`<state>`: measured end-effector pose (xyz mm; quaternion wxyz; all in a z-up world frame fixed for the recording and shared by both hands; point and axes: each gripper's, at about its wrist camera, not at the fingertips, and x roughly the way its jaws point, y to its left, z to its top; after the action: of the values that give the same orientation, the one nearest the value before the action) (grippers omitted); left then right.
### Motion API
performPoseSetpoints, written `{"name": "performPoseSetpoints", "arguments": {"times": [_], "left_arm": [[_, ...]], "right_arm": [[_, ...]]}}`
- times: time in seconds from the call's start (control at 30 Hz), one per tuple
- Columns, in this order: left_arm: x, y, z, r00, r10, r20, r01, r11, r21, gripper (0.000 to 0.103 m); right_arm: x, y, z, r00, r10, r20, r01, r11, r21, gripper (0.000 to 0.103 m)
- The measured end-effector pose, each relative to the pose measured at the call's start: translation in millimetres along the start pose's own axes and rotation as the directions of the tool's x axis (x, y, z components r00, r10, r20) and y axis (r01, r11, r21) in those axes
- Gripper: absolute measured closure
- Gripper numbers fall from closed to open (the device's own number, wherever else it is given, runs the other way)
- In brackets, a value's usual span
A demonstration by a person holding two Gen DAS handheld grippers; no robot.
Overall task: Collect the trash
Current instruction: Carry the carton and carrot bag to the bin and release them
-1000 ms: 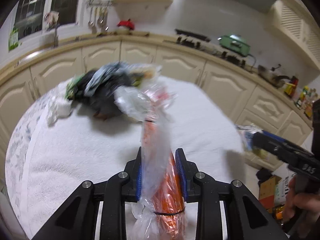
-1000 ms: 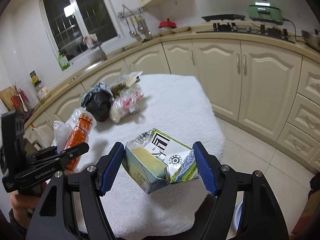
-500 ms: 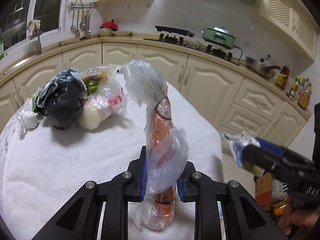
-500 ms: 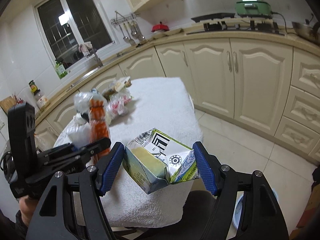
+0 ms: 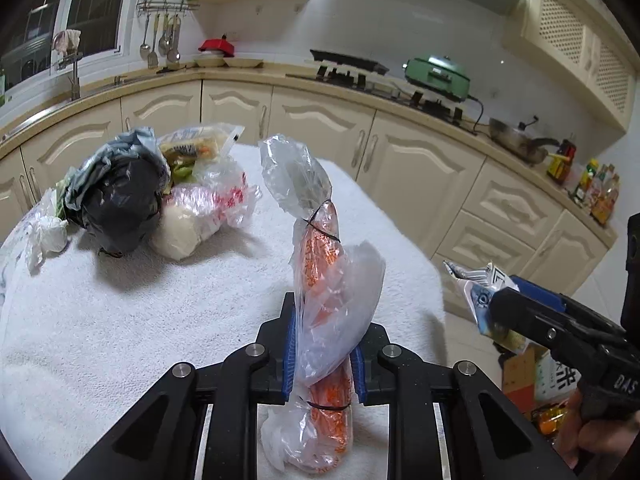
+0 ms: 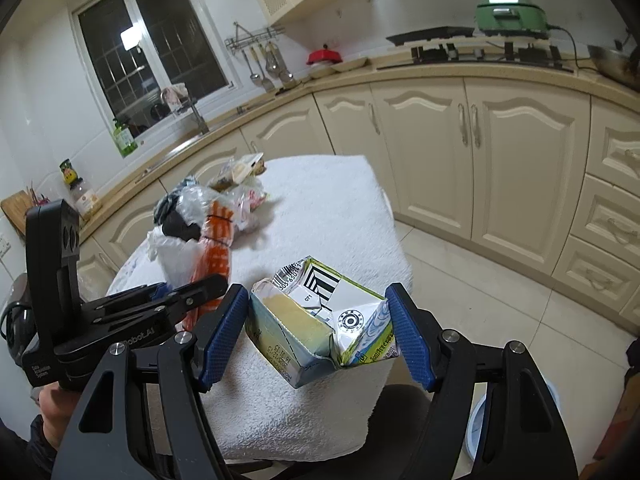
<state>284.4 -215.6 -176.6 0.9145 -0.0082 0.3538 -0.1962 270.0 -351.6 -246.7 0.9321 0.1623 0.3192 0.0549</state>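
Left tool [image 5: 322, 354] clamped tight on orange packet in clear plastic [image 5: 326, 280], upright above towel-covered table [image 5: 120, 320]. Right tool [image 6: 318, 334] gripping crushed carton [image 6: 320, 320] (off table's near edge), over open floor [image 6: 500, 280].

Bench [image 5: 120, 340]: near towel surface bare, passable; far left corner blocked by heaped trash bags [image 5: 160, 196]. Floor [image 6: 500, 280] between bench and cabinets [image 6: 500, 160]: open passage.

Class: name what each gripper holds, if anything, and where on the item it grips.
Left gripper: orange wrapper in clear plastic, gripped at its lower middle. Right gripper: crushed carton, gripped across its sides.
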Motion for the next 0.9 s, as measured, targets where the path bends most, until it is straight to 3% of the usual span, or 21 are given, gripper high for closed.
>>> {"name": "performPoseSetpoints", "arguments": {"times": [0.3, 0.5, 0.7, 0.9], "left_arm": [[-27, -43, -4, 0.991, -0.104, 0.083, 0.098, 0.993, 0.070, 0.085], [-8, -103, -4, 0.970, -0.235, 0.055, 0.223, 0.961, 0.164, 0.084], [57, -162, -12, 0.936, -0.338, -0.101, 0.353, 0.909, 0.221, 0.084], [144, -196, -28, 0.884, -0.360, -0.298, 0.430, 0.877, 0.215, 0.084]], "right_arm": [[-54, -32, 10, 0.992, -0.083, 0.099, 0.078, 0.996, 0.053, 0.031], [-97, -85, 2, 0.969, -0.213, 0.128, 0.195, 0.970, 0.142, 0.031], [-120, -156, -33, 0.938, -0.340, 0.065, 0.310, 0.910, 0.275, 0.031], [-108, -226, -81, 0.923, -0.380, -0.055, 0.369, 0.836, 0.406, 0.031]]}}
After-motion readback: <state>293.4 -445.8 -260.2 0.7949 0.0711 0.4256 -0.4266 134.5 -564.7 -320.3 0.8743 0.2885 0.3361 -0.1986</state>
